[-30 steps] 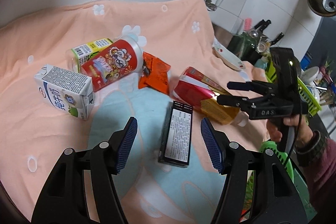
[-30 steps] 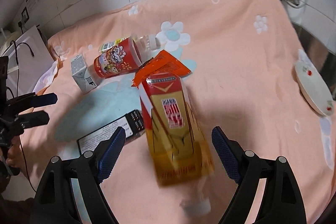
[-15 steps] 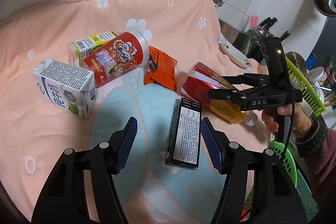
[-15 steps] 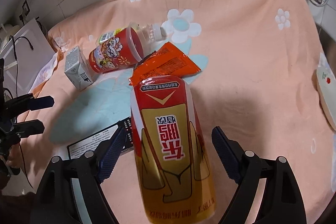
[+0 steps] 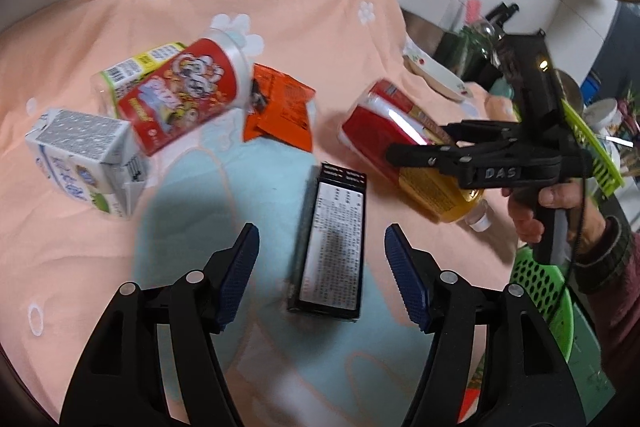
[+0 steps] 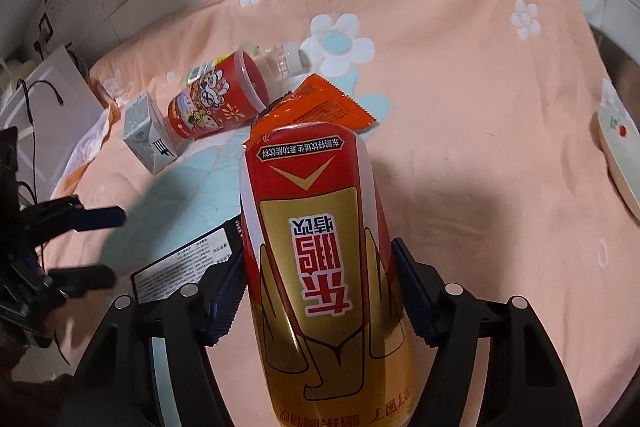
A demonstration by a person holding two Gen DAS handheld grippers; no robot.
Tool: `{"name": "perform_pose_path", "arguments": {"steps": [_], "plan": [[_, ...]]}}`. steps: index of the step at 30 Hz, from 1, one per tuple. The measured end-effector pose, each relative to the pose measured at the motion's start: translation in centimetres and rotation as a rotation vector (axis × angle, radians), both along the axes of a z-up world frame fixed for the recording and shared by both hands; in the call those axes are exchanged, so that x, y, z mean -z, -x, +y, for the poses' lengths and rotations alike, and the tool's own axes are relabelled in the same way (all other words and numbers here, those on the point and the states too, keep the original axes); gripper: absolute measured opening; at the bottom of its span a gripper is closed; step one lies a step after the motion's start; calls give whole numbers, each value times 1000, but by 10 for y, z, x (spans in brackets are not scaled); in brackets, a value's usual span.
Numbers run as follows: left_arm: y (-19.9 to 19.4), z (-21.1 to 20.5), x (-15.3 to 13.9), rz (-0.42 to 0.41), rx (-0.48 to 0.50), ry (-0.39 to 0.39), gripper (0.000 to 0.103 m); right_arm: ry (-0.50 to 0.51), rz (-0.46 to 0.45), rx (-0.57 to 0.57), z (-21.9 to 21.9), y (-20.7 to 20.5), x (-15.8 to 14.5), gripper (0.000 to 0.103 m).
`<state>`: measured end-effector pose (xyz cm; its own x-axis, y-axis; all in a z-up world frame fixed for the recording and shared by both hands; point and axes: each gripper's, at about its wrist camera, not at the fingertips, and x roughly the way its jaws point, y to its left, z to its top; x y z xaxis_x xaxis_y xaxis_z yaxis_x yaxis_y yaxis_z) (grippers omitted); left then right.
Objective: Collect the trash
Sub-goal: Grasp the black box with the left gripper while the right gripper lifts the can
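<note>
1. At the left edge of the peach blanket (image 5: 340, 11) lies a white milk carton (image 5: 80, 163) on its side. It touches a red snack cup (image 5: 188, 95), which is also tipped over, and behind the cup a bottle with a yellow-green label (image 5: 136, 67) shows only partly.
2. Just right of the cup, an orange wrapper (image 5: 280, 111) lies flat, near the middle of the blanket.
3. The left gripper (image 5: 320, 275) hangs above the near edge with its fingers wide apart and holding nothing. A black box (image 5: 332, 247) with a white printed label lies on the blue patch, in line with the gap between the fingers but lower than them.
4. Toward the right edge, the right gripper (image 6: 316, 295) has its blue pads pressed on both sides of the red and gold drink bottle (image 6: 320, 267). The bottle's white cap (image 5: 478, 221) points to the near right corner; whether the bottle is lifted off the blanket, I cannot tell.
5. Beyond the right edge a green perforated basket (image 5: 536, 291) is seen, low beside the person's hand.
6. My judgement: the step in hand is the picking of the drink bottle. The next move should lift it free and carry it right to the basket, probably the trash bin, keeping a firm grip because the bottle is round and smooth. After that the left gripper can lower over the black box.
</note>
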<state>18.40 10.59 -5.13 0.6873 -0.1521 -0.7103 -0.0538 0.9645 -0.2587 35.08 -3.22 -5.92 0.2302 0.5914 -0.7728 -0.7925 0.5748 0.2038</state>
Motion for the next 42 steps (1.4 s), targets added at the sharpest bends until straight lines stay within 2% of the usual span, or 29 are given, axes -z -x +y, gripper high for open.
{"name": "perform_pose_path", "arguments": {"steps": [5, 14, 24, 28, 36, 42], "plan": [[-13, -15, 8, 25, 41, -34, 65, -49, -7, 43, -22, 7, -12, 66], [-34, -32, 27, 68, 79, -125, 65, -75, -56, 100, -59, 27, -26, 66], [-43, -34, 38, 87, 77, -123, 62, -145, -95, 172, -115, 69, -52, 66], [-44, -35, 42, 89, 69, -132, 50, -160, -106, 206, -138, 89, -57, 66], [-35, -45, 37, 64, 72, -121, 45, -118, -128, 320, -179, 141, -40, 66], [-17, -67, 14, -8, 126, -91, 45, -80, -94, 435, -209, 171, -10, 66]]}}
